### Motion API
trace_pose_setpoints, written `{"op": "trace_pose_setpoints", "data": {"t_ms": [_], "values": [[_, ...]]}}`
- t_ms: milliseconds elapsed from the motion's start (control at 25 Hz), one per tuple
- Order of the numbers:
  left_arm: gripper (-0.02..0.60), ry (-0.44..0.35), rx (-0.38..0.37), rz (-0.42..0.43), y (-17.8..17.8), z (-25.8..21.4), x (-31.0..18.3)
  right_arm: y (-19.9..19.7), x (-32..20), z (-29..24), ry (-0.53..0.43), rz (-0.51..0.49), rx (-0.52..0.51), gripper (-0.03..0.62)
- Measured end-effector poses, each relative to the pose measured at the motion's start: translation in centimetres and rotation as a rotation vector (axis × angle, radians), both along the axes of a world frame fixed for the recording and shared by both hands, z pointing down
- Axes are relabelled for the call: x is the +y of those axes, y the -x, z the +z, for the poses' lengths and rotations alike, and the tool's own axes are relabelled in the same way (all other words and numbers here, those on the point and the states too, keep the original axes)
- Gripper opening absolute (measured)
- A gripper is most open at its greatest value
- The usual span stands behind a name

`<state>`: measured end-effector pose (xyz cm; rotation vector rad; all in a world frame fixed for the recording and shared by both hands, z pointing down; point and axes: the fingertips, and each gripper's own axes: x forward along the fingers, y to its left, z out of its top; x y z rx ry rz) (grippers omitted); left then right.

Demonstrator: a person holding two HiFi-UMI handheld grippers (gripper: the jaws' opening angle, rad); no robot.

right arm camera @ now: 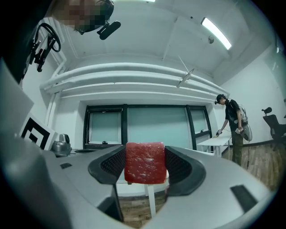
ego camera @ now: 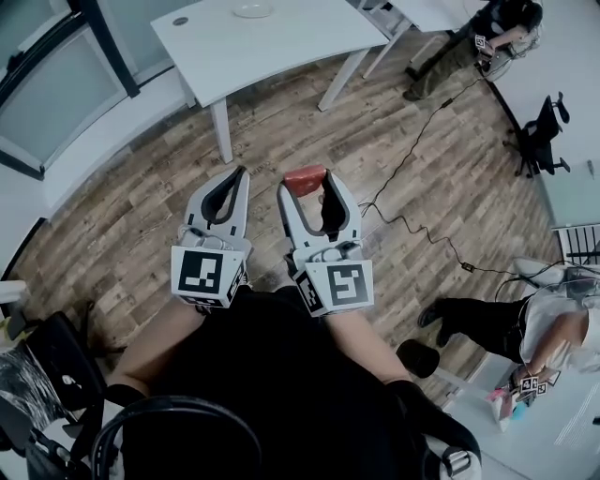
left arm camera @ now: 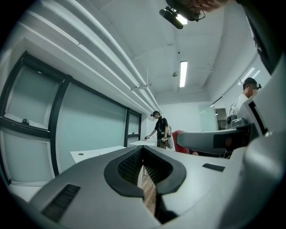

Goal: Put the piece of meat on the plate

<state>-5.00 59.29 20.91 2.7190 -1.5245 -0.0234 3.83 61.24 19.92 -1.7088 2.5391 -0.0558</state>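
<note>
Meat piece (right arm camera: 144,163) | pinched betw. R gripper (ego camera: 306,184) jaws, held above wood floor (ego camera: 422,159) | L gripper (ego camera: 240,174) jaws pressed together, empty | plate (ego camera: 253,10) on white table (ego camera: 281,52), well apart

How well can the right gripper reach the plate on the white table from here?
Probably not from here. The right gripper holds the meat over the floor, and the plate lies far off on the white table. Nothing blocks the way; stepping closer would likely be enough.
</note>
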Motion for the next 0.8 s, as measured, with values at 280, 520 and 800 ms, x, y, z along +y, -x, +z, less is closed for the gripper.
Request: {"op": "trace_pose_setpoints", "data": {"t_ms": [280,520,800], "values": [[0.003,0.0,0.021,0.0,2.2,-0.4,-1.9,2.5,-2.0,-1.1,-0.022,-0.023,0.024,0.278],[0.003,0.007,0.017,-0.006,2.2,-0.3,-3.4,2.5,-3.6,-0.9,-0.015,-0.03,0.018,0.278],[0.003,0.032,0.001,-0.035,2.2,0.7,-7.0,2.2,-7.5,0.2,0.006,-0.046,0.003,0.278]]}}
